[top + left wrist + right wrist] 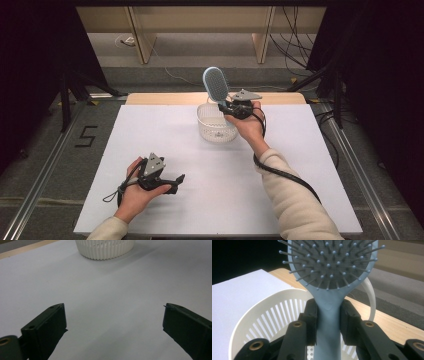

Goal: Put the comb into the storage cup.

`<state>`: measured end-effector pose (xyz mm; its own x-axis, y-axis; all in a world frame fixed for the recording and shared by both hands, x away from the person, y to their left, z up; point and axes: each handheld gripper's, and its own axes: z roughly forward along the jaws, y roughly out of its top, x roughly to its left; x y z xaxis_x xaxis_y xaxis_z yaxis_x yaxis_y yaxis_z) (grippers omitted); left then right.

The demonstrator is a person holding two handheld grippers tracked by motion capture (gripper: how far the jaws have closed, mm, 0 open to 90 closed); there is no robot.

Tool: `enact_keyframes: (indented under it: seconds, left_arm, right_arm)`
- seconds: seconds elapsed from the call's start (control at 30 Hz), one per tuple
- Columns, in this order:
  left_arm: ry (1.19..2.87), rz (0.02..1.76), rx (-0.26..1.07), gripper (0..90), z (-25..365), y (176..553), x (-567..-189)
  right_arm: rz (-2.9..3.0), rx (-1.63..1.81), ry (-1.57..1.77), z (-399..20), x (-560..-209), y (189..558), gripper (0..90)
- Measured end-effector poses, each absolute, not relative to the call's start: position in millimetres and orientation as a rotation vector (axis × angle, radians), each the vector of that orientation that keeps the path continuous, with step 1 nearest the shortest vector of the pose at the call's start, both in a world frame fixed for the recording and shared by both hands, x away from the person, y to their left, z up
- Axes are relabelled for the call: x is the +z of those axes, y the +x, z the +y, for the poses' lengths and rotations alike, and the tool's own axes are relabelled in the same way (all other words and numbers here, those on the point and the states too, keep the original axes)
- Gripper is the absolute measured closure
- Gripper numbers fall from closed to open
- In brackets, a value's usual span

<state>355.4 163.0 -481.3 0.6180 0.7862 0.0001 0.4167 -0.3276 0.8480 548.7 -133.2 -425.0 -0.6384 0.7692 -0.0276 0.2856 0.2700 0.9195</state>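
I have the right gripper (231, 108) clamped on the handle of the blue hairbrush (215, 84), both jaws pressing the neck just below the head; the brush stands upright, bristles toward the gripper's camera, directly above the white basket (216, 131) at the far middle of the white table (165, 150). My left gripper (176, 181) rests low near the table's front left, jaws spread wide apart with nothing between them, well apart from the basket. Handling notes: the brush looks like light, stiff plastic, smooth on the handle, so likely a little slippery and prone to pivot in the grip. The neck seems the best hold, being narrow and flat-sided; I would avoid the bristles (329, 265), which look flexible and offer no purchase.
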Motion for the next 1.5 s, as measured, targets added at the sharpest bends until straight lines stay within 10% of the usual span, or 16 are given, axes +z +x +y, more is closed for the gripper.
enact_keyframes:
  seconds: [0.9,1.5]
  left_arm:
    - [1.961,0.950,0.527,4.5,163,355,-481]
    - [1.961,0.955,0.530,4.7,162,355,-481]
  right_arm:
    - [2.104,1.321,0.928,-134,-427,544,69.6]
    - [2.230,1.250,0.927,-145,-413,520,32.2]
